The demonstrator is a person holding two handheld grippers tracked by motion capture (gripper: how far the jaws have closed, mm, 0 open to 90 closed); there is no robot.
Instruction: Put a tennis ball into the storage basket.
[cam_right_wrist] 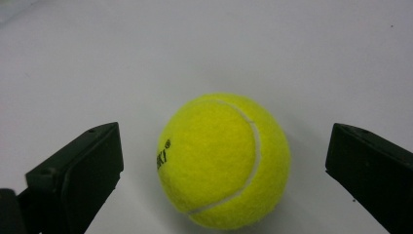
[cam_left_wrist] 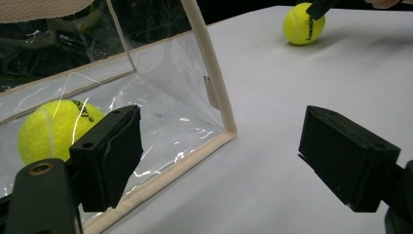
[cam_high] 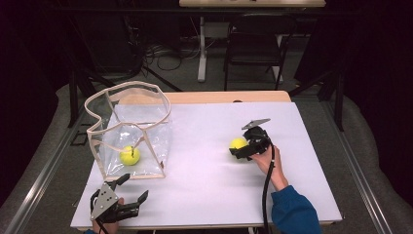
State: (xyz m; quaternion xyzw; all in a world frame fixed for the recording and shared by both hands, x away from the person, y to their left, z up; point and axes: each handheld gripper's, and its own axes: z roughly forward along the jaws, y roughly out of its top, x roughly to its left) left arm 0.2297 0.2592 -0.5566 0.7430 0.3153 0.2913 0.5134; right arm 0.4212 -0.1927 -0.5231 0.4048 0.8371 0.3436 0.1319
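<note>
Tennis ball [cam_high: 130,155] inside clear bag [cam_high: 146,105].

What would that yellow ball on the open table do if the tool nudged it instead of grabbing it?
The tennis ball is round and sits free on the smooth white table, so it would probably roll. Its fuzzy felt likely grips well. The right tool is open around it.

Bright yellow-green felt tennis ball [cam_right_wrist: 224,161] with a white curved seam and black printed lettering, between the matte black jaws of the right tool [cam_right_wrist: 224,170]. Second yellow-green tennis ball [cam_high: 130,155], black lettering too, inside the clear plastic bag with beige fabric edging [cam_high: 100,127]. Left tool [cam_left_wrist: 234,161] black with a grey plate. White tabletop [cam_high: 204,185], light wood edge. Blue sleeve [cam_high: 293,212].
</note>
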